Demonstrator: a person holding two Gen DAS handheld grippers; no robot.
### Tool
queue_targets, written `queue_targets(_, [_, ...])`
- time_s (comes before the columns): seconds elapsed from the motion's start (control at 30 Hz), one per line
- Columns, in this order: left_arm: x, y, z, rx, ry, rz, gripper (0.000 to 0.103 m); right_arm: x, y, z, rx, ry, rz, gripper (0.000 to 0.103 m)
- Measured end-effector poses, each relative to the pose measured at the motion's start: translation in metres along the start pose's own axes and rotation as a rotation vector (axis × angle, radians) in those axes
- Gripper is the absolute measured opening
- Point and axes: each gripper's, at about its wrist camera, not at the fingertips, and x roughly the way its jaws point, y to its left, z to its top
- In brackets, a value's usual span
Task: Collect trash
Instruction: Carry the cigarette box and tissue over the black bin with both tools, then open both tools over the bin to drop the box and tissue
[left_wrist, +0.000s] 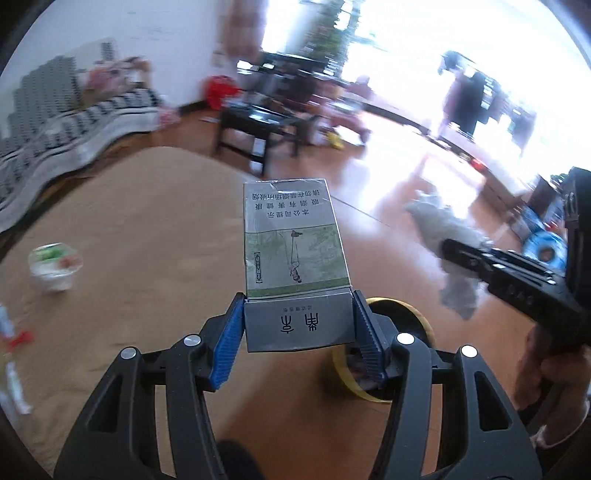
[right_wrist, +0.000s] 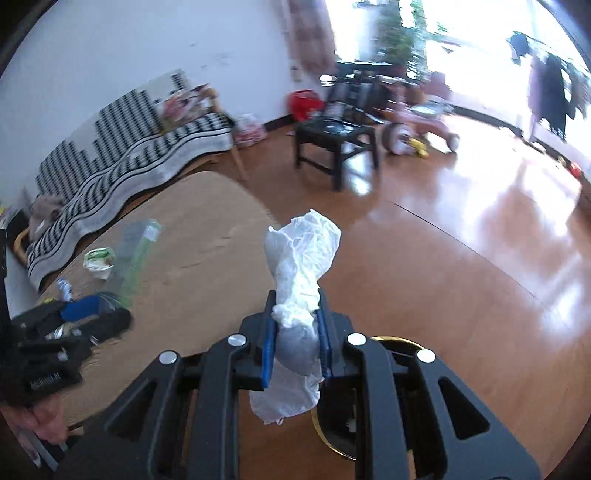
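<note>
Right now both grippers carry trash above a round tan surface (left_wrist: 140, 236) and a glossy wooden floor (right_wrist: 443, 280). The left gripper (left_wrist: 299, 325) is clamped on a cigarette pack (left_wrist: 295, 243), its 2 blue pads pressing the sides of the grey lid end while the pack's green printed body sticks out forward. The right gripper (right_wrist: 295, 339) is closed tight on a crumpled white tissue (right_wrist: 299, 266), which bulges above the pads and hangs below them. In the left wrist view the right gripper (left_wrist: 465, 258) shows at the right edge with that tissue (left_wrist: 443, 225) at its tip. Beneath both grippers sits a round bin with a yellow rim (left_wrist: 402, 306), only partly seen. On the surface lie a plastic cup (left_wrist: 55, 266), a clear green-tinted bottle (right_wrist: 138, 251) and small scraps, all blurred. Beyond are a striped sofa (right_wrist: 122, 155) and a black stool (right_wrist: 332, 140).
</note>
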Motion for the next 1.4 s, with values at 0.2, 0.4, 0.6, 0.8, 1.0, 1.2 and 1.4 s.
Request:
queue_targets(0.2, [0.069, -0.080, -0.024, 0.048, 0.113, -0.109, 0.056, -0.002, -0.073, -0.030, 0.097, 0.034, -0.051, 0.020])
queue_targets(0.4, [0.124, -0.094, -0.075, 0.065, 0.235, -0.137, 0.056, 0.017, -0.106, -0.072, 0.158, 0.109, -0.074, 0.020])
queue_targets(0.6, [0.146, -0.105, -0.093, 0.145, 0.296, -0.112, 0.056, 0.039, -0.120, -0.118, 0.230, 0.184, -0.082, 0.020])
queue_targets(0.8, [0.153, -0.101, -0.092, 0.115, 0.305, -0.145, 0.056, 0.044, -0.126, -0.131, 0.253, 0.207, -0.095, 0.020])
queue_targets(1.0, [0.154, -0.102, -0.091, 0.119, 0.304, -0.144, 0.056, 0.044, -0.119, -0.118, 0.242, 0.199, -0.106, 0.020])
queue_targets(1.2, [0.155, -0.102, -0.090, 0.114, 0.302, -0.158, 0.056, 0.043, -0.116, -0.117, 0.243, 0.203, -0.104, 0.020])
queue_targets(1.4, [0.157, -0.103, -0.089, 0.117, 0.299, -0.149, 0.063, 0.046, -0.121, -0.113, 0.250, 0.211, -0.109, 0.040])
